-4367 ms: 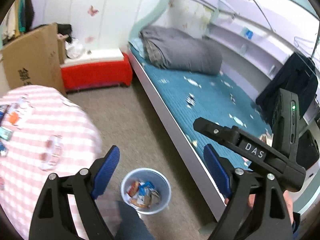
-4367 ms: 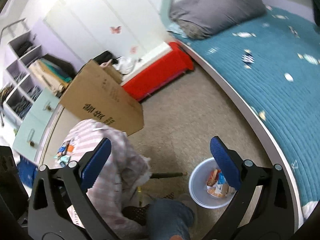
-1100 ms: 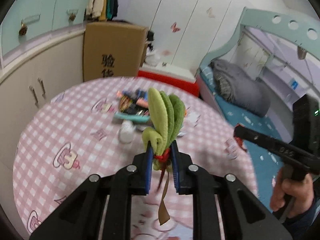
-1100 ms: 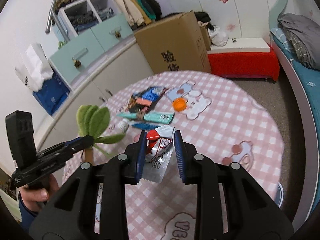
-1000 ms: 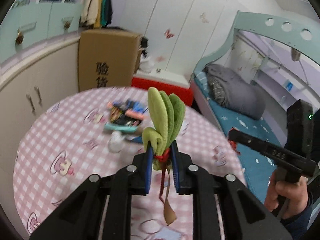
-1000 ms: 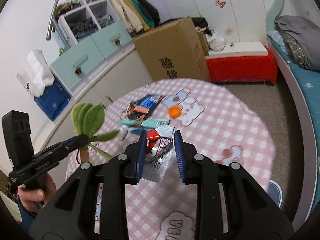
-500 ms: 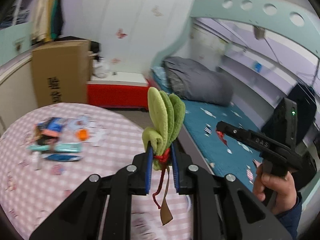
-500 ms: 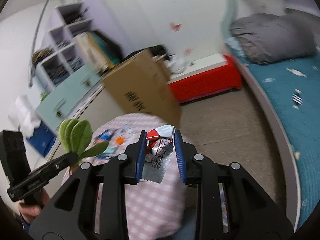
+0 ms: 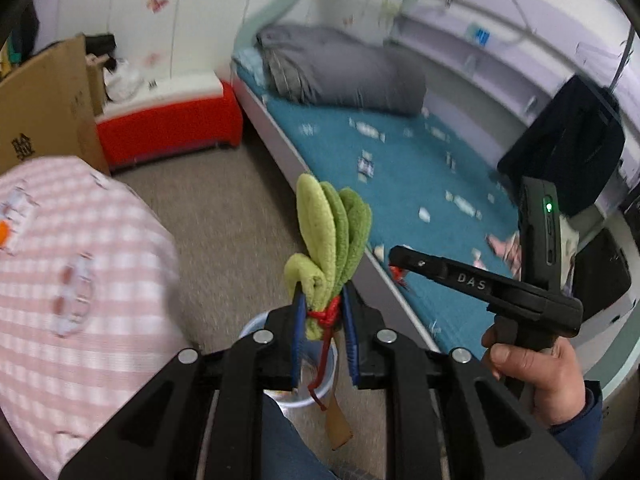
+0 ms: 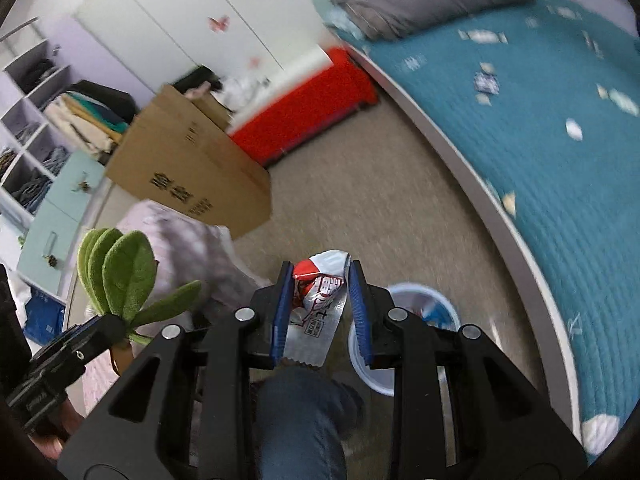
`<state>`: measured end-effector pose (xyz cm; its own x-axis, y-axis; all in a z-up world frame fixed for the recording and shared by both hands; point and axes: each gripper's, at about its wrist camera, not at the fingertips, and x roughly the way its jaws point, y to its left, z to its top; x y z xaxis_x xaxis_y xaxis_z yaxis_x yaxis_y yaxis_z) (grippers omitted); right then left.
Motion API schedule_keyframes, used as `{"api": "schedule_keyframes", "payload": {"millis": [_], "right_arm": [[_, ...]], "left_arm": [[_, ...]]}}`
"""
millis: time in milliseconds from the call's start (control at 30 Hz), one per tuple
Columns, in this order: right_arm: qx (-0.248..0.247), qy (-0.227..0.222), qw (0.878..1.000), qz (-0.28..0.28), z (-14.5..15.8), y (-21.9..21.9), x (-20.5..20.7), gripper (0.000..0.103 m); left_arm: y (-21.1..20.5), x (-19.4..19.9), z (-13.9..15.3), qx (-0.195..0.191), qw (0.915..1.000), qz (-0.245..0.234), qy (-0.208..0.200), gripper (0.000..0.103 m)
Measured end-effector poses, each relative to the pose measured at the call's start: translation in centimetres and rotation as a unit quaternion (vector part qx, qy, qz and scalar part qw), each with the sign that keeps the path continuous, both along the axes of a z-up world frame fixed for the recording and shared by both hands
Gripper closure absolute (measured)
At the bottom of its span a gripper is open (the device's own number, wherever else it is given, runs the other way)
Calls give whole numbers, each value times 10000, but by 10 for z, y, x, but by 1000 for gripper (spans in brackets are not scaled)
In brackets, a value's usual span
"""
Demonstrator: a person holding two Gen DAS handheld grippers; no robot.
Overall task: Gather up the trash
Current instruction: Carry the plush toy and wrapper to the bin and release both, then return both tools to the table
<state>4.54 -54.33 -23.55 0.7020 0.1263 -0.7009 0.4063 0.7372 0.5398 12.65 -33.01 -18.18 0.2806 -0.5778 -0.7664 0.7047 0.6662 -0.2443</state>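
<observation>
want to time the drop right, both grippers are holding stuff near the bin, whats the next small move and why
Probably carry the right gripper a little further until it is right over the white bin on the floor, then open. It is shut on the red and silver wrapper, and the bin sits just beyond and to its right. The left gripper grips the green felt leaves above the same bin.

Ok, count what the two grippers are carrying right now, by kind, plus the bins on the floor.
Green felt leaf bundle, in left gripper: 1
Red and silver wrapper, in right gripper: 1
Bin: 1
Total: 3
</observation>
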Motion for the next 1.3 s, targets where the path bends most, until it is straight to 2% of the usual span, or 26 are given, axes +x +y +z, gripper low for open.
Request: {"api": "schedule_keyframes", "payload": {"millis": [267, 433, 467, 500, 533, 567, 600, 633, 700, 767, 833, 1000, 1100, 1300], "right_arm": [[547, 608, 9966, 14, -76, -19, 6, 75], [806, 867, 9929, 66, -107, -21, 17, 73], [869, 922, 9919, 66, -114, -22, 19, 71], [919, 983, 9909, 47, -120, -22, 20, 66], [969, 1024, 9900, 24, -124, -23, 20, 45], [1002, 1046, 9895, -13, -126, -23, 21, 31], [1038, 1089, 9886, -90, -130, -25, 21, 30], [1082, 1109, 9879, -113, -132, -26, 20, 29], [1171, 1166, 9861, -144, -136, -26, 17, 21], [1162, 1206, 9857, -207, -134, -26, 15, 11], [1150, 1169, 9861, -282, -128, -27, 11, 6], [848, 903, 9907, -563, -98, -32, 3, 6], [543, 675, 9939, -676, -68, -32, -1, 6], [-73, 175, 9972, -730, -6, -21, -6, 6]], "left_arm": [[-40, 18, -79, 794, 9952, -58, 562, 86], [-51, 30, -110, 1148, 9902, -17, 800, 81], [-53, 32, -115, 1224, 9890, -17, 832, 78], [-52, 33, -117, 1282, 9881, -9, 848, 64], [-52, 35, -120, 1361, 9872, 48, 836, 44], [-52, 36, -120, 1387, 9870, 96, 809, 35], [-51, 37, -120, 1404, 9870, 128, 767, 26], [-52, 37, -120, 1423, 9869, 97, 751, 26], [-54, 35, -118, 1534, 9858, 89, 678, 25], [-55, 35, -113, 1526, 9861, 118, 652, 25], [-55, 34, -105, 1454, 9872, 146, 630, 25], [-53, 22, -73, 1167, 9924, 90, 382, 24], [-48, 14, -48, 954, 9952, 54, 209, 20], [-25, 3, 3, 408, 9991, 85, -95, 20]]}}
